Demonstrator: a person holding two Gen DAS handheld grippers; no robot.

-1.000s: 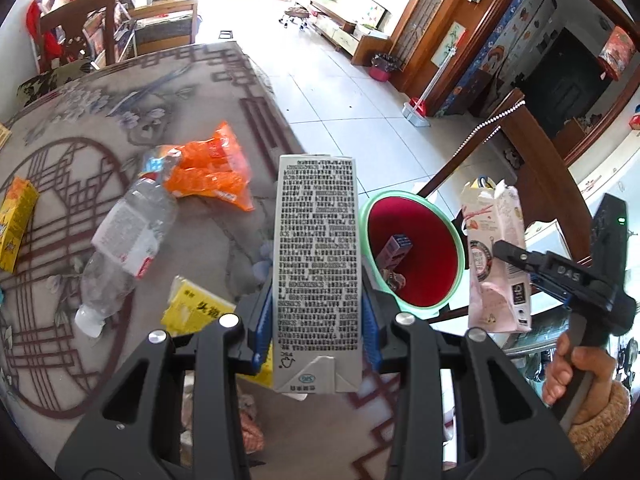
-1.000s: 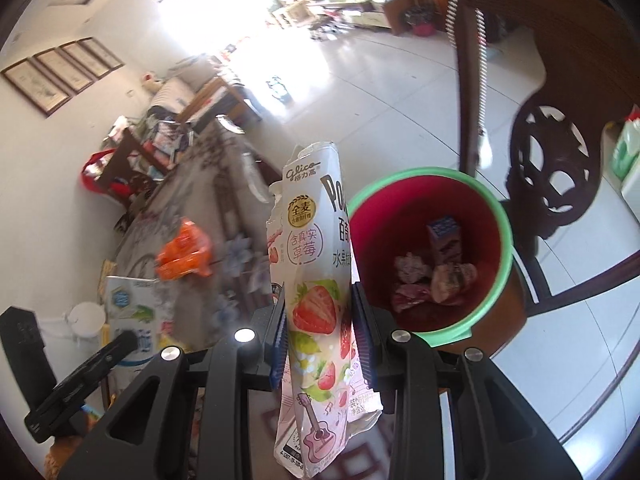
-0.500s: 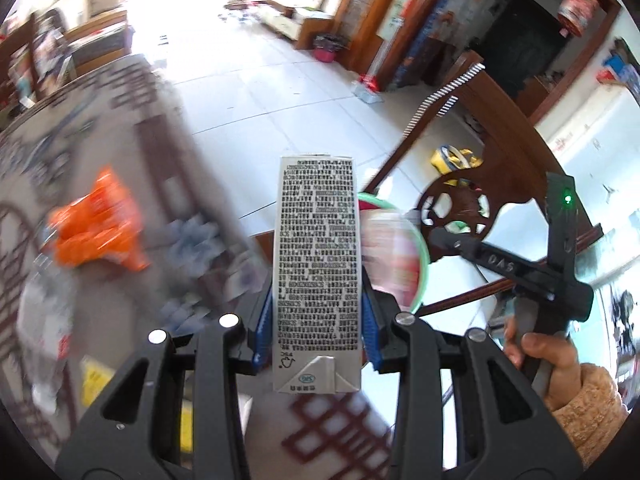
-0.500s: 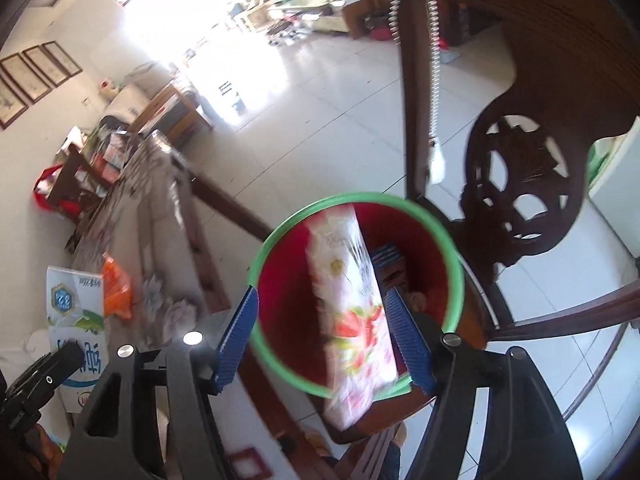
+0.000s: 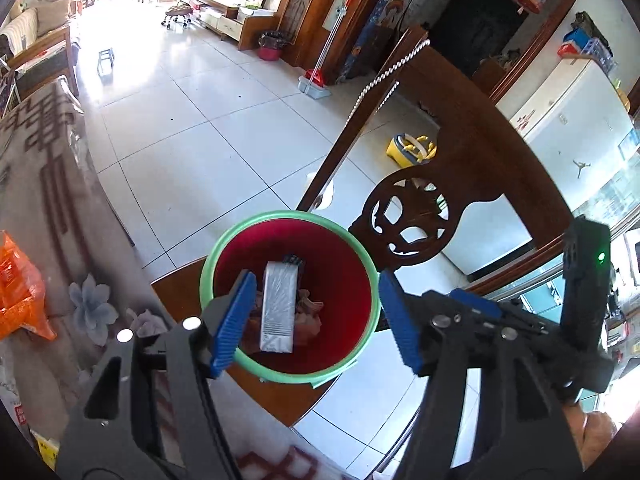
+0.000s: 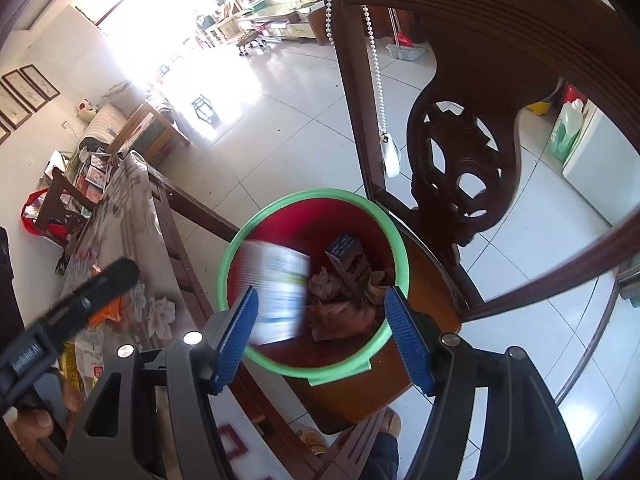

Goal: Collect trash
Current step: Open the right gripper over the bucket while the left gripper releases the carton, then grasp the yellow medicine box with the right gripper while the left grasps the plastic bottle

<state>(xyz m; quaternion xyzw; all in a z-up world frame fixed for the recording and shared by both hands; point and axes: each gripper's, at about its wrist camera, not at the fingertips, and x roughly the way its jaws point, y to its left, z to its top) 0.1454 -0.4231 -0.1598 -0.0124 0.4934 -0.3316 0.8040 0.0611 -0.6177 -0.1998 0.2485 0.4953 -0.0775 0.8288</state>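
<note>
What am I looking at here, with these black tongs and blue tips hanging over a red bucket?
These are two hand-held grippers, one in each hand of a person, no robot arm. Each carries a wide-angle camera looking along its fingers, so each picture is one gripper's own view. Both point down at a red bucket with a green rim, standing on a wooden chair. The left gripper is opening; a milk carton is dropping free between its blue pads into the bucket. The right gripper is open and empty. In its view the carton is a blur above other trash. Beside the chair, a table bears an orange wrapper.
</note>
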